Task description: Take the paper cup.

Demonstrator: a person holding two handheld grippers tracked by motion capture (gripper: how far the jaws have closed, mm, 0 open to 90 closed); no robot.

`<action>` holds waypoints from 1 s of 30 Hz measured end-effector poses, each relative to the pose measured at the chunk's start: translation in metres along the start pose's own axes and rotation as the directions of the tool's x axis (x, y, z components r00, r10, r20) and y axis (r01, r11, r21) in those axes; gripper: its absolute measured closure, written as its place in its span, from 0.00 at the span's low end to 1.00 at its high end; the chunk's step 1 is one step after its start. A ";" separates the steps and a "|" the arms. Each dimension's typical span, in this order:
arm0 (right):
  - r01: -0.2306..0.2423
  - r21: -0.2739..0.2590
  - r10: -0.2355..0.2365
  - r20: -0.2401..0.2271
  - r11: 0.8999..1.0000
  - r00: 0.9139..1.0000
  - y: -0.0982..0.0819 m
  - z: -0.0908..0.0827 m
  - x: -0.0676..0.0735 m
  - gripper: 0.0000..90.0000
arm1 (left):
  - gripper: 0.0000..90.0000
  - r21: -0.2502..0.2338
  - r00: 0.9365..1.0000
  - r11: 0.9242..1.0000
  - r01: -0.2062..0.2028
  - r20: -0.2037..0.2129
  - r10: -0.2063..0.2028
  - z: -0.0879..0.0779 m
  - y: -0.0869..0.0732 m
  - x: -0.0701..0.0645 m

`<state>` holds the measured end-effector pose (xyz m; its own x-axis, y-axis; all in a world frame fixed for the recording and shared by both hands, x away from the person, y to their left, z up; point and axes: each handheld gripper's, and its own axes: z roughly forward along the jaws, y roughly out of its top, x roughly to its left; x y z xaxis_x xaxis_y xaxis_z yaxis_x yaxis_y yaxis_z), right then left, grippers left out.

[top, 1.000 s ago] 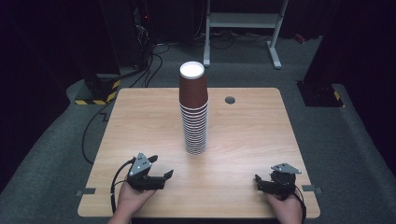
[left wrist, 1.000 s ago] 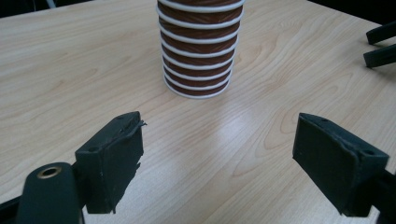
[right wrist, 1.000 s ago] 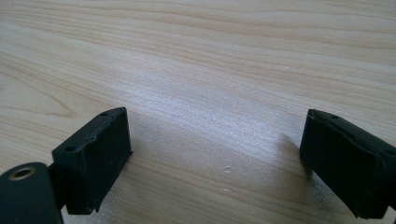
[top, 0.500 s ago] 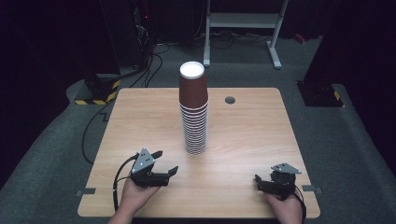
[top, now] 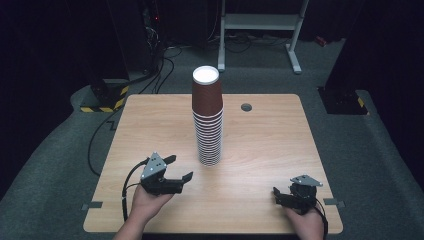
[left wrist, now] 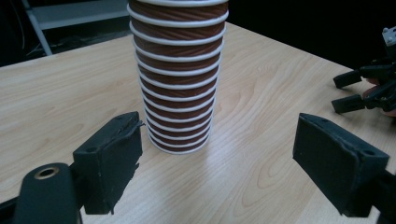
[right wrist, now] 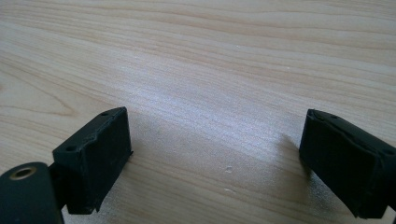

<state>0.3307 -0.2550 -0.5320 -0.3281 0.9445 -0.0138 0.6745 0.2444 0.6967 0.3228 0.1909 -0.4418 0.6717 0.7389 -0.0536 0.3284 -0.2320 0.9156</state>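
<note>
Cup stack (top: 207, 120) upright mid-table (top: 270, 150) — grey carpet (top: 380, 150); both tools (top: 179, 169) (top: 276, 193) apart, empty.

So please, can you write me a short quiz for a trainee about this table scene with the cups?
1. True or false: the left tool grips the tall stack of brown paper cups.
2. Which way do the cups stand: A rims up, B rims down?
3. What does the right tool have between its pads?

Key: 1 false, its jaws are open and short of the stack. 2 B. 3 Nothing, just the light wooden table.
</note>
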 end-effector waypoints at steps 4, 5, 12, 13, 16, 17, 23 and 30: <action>-0.001 -0.001 0.001 0.003 1.000 1.000 0.000 0.000 0.000 0.10 | 0.18 -0.001 1.000 1.000 -0.012 -0.016 0.012 0.001 0.003 0.000; -0.003 -0.001 0.003 0.004 1.000 1.000 0.000 0.000 0.000 0.10 | 0.18 0.000 1.000 1.000 -0.013 -0.023 0.013 0.002 0.004 0.001; -0.006 -0.003 0.006 0.008 1.000 1.000 0.001 0.001 0.000 0.10 | 0.17 -0.010 0.999 1.000 -0.025 -0.041 0.024 0.001 0.017 0.004; -0.007 -0.004 0.007 0.008 1.000 1.000 0.000 0.001 0.000 0.10 | 0.17 -0.010 0.999 1.000 -0.025 -0.041 0.024 0.001 0.017 0.004; -0.006 -0.003 0.006 0.009 1.000 1.000 0.000 0.001 0.000 0.10 | 0.17 -0.042 0.998 0.998 -0.035 -0.045 0.034 -0.003 0.029 0.004; -0.006 -0.003 0.006 0.009 1.000 1.000 0.000 0.001 0.000 0.10 | 0.17 -0.042 0.998 0.998 -0.035 -0.045 0.034 -0.003 0.029 0.004; -0.008 -0.005 0.008 0.010 1.000 1.000 0.000 0.001 0.001 0.10 | 0.17 -0.059 0.998 0.997 -0.055 -0.041 0.052 -0.006 0.042 0.002; -0.010 -0.004 0.010 0.010 1.000 1.000 0.000 0.001 0.001 0.10 | 0.17 -0.065 0.998 0.997 -0.046 -0.037 0.044 -0.004 0.045 0.007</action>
<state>0.3312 -0.2540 -0.5323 -0.3146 0.9491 -0.0140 0.6748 0.2340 0.7000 0.3396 0.1880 -0.3998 0.6606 0.7507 0.0012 0.2528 -0.2239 0.9412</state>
